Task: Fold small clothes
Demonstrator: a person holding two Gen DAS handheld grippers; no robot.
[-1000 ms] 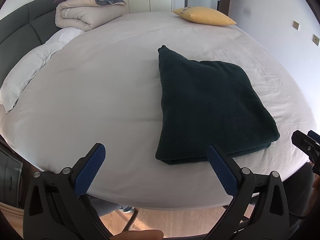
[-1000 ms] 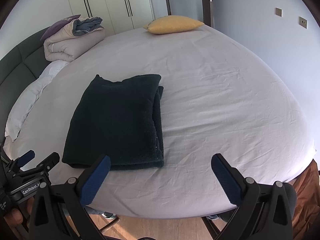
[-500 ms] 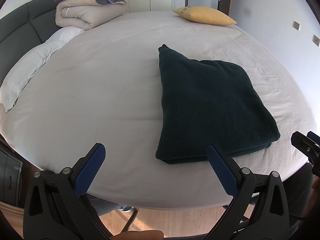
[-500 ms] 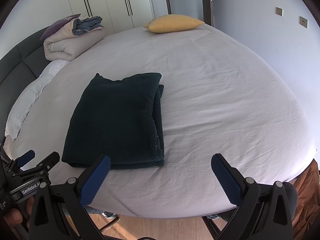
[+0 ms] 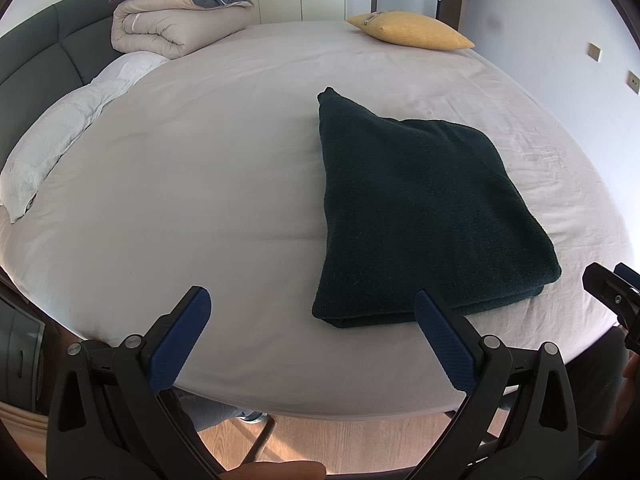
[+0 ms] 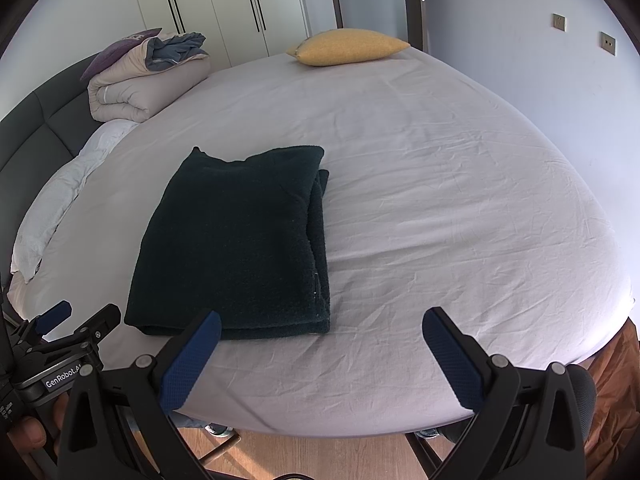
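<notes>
A folded dark garment (image 5: pixel 424 216) lies right of centre on the bed (image 5: pixel 200 168); left gripper (image 5: pixel 312 344) and right gripper (image 6: pixel 320 356) hover at the frame bottom, jaws spread wide, empty.

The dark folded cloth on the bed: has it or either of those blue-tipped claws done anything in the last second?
Barely anything changed. Both views shifted only a touch, so the claws hardly moved. Nothing was taken hold of or let go. The dark folded cloth lies folded in the same spot on the bed, and the left gripper and right gripper are open and empty near the bed's edge, as before.
</notes>
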